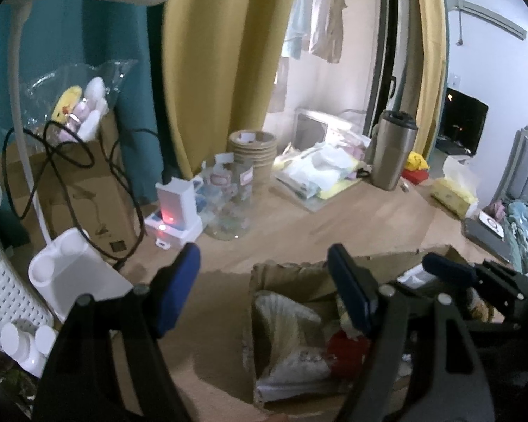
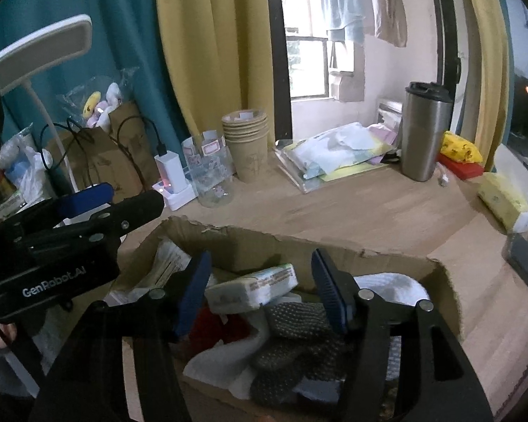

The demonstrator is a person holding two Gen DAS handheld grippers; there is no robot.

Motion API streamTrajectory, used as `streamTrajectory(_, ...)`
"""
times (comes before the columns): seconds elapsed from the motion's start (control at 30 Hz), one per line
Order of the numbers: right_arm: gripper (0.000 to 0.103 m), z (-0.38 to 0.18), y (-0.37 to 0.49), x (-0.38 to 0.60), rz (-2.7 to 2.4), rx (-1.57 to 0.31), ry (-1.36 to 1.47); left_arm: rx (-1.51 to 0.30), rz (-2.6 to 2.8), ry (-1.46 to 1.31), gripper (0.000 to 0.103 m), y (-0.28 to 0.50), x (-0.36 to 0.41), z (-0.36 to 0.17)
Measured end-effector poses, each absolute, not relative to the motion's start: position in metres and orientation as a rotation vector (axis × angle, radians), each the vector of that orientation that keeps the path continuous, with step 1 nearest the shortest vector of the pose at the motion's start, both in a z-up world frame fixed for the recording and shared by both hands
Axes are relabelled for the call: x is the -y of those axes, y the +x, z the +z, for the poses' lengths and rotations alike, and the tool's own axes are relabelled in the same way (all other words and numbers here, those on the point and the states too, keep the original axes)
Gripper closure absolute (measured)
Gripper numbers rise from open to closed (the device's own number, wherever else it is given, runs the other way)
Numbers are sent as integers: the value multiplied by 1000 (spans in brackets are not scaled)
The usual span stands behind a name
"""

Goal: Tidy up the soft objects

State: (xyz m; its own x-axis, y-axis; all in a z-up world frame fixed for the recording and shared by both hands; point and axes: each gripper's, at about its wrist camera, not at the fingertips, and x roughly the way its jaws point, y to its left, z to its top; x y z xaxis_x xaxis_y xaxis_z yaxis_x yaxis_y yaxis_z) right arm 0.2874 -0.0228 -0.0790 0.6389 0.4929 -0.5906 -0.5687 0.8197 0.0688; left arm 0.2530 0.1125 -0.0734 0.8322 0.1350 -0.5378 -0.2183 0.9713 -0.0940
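Soft objects fill the torn cardboard box (image 2: 397, 263) at the lower centre of the right wrist view: a knitted grey item (image 2: 292, 348), a white cloth (image 2: 225, 358), a red fabric piece (image 2: 207, 323) and a wrapped tissue pack (image 2: 253, 286) lying on top. We see the right gripper (image 2: 260, 292) above the box opening, jaws wide, nothing between the blue pads (image 2: 329, 293); the tissue pack sits between them in the picture, but we cannot tell whether they touch it. In the left wrist view the left gripper (image 1: 264, 292) hangs over the box's left edge at lower centre, jaws wide and holding nothing. The box rests on a wooden desk (image 2: 352, 211). Behind it, from left of the frame to right, stand a white charger (image 2: 169, 172), a clear jar (image 2: 211, 176), stacked paper cups (image 2: 246, 140), a pile of flat packets (image 2: 334, 154) and a steel tumbler (image 2: 426, 130). A yellow tissue pack (image 2: 503, 200) lies at the right edge.
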Motion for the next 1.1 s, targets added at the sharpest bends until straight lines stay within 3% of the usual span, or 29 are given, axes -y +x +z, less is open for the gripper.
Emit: streamTrajectory(1.1, 40, -19, 189, 134, 424, -464, -90, -463, 53, -148, 27, 162, -36, -15)
